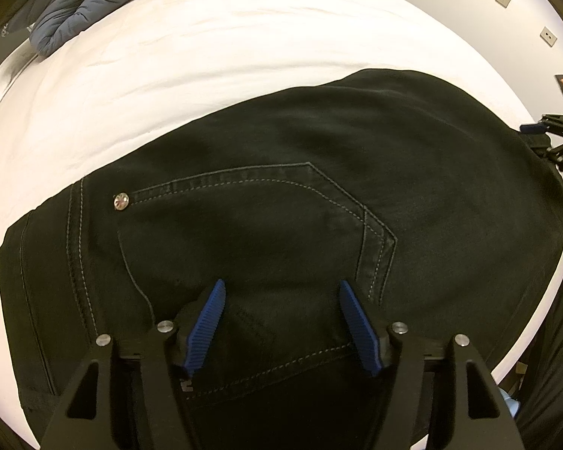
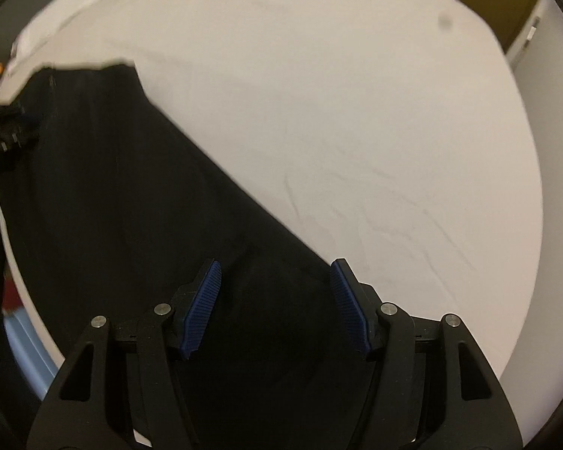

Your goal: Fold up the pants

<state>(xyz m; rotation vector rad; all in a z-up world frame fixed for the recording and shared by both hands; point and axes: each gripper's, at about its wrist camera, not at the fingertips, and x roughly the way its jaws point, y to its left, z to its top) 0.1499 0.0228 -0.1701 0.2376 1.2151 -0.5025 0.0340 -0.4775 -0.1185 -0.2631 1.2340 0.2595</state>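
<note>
Left wrist view shows me the black jeans [image 1: 281,206] spread flat on the white bed sheet [image 1: 206,37], filling the lower frame with a stitched back pocket [image 1: 251,217] facing up. I have the left gripper [image 1: 281,292] parted above that pocket, holding nothing. At right frame edge the right gripper [image 1: 544,129], seemingly over the trouser leg, also gapes empty, probably for a fresh hold.
</note>
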